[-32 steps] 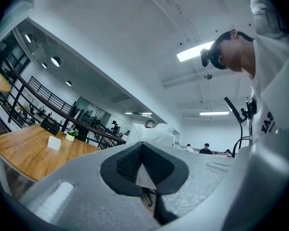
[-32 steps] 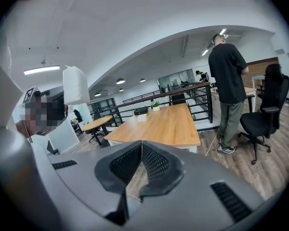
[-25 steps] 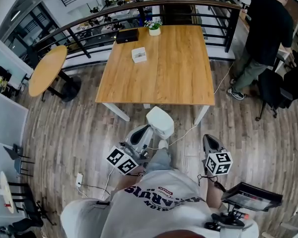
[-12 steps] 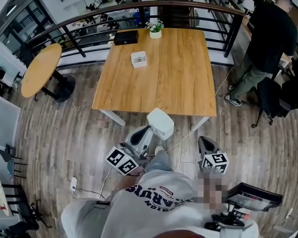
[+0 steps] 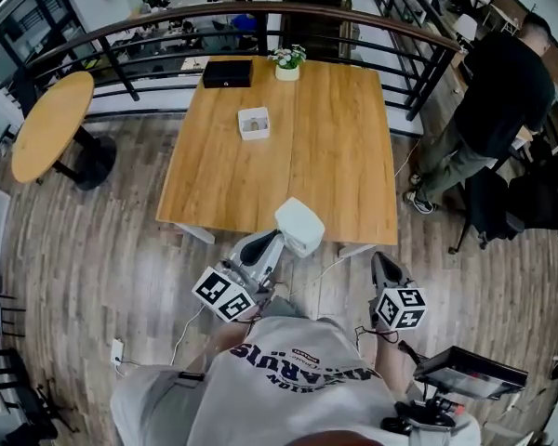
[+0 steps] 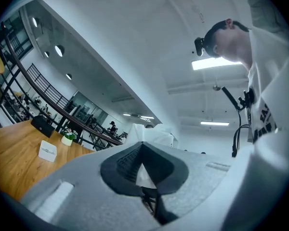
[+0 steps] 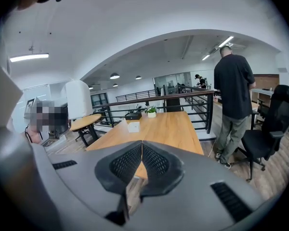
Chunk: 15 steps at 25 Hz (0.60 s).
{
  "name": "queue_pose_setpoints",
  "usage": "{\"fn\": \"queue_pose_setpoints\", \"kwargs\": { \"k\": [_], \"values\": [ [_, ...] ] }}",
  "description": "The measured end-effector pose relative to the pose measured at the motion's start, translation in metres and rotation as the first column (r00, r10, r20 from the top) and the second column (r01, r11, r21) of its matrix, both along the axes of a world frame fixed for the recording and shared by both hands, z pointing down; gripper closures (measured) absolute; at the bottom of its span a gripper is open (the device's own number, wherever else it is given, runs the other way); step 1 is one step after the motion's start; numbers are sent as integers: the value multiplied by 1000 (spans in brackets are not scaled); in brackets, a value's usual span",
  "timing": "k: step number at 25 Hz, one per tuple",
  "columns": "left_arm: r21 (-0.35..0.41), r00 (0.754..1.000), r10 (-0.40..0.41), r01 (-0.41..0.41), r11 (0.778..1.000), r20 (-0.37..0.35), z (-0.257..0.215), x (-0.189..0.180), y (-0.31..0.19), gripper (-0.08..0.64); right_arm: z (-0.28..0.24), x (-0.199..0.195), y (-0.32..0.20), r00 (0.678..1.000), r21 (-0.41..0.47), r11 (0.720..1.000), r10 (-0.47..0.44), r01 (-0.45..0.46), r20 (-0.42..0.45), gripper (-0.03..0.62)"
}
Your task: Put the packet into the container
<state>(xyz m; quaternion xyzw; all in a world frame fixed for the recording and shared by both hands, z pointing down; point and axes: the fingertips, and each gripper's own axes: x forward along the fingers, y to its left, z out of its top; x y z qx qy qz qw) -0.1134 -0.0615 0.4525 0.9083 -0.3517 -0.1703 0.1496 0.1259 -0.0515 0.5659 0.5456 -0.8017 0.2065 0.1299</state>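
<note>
A white packet [image 5: 299, 226] sticks out past the tips of my left gripper [image 5: 279, 238], which is shut on its edge just off the near edge of the wooden table [image 5: 335, 156]. In the left gripper view the packet [image 6: 151, 134] shows beyond the closed left gripper [image 6: 142, 143]. A small white container [image 5: 254, 122] stands on the table's far left part; it is also in the left gripper view [image 6: 47, 151] and the right gripper view [image 7: 133, 126]. My right gripper [image 5: 383, 260] is shut and empty, its tips meeting [image 7: 141, 142], still short of the table.
A black box [image 5: 228, 72] and a potted plant [image 5: 287, 60] sit at the table's far edge, in front of a railing [image 5: 214, 17]. A person in black [image 5: 502, 100] stands right of the table by an office chair [image 5: 502, 203]. A round table [image 5: 48, 124] is at the left.
The table has come closer in the head view as both grippers were carried toward it. The packet now reaches the table's near edge; the left gripper's hold is unchanged.
</note>
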Motion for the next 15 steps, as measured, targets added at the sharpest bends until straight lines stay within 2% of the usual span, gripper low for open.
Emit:
{"fn": "queue_pose_setpoints", "kwargs": {
  "k": [6,15],
  "values": [
    [33,1000,17,-17,999,24,6,-29,-47,557,-8,-32,-31,998,6,1000,13,-14,56,581],
    [26,1000,-28,28,999,-3,0,-43,-76,557,-7,-35,-68,998,-15,1000,1,0,57,581]
  ]
}}
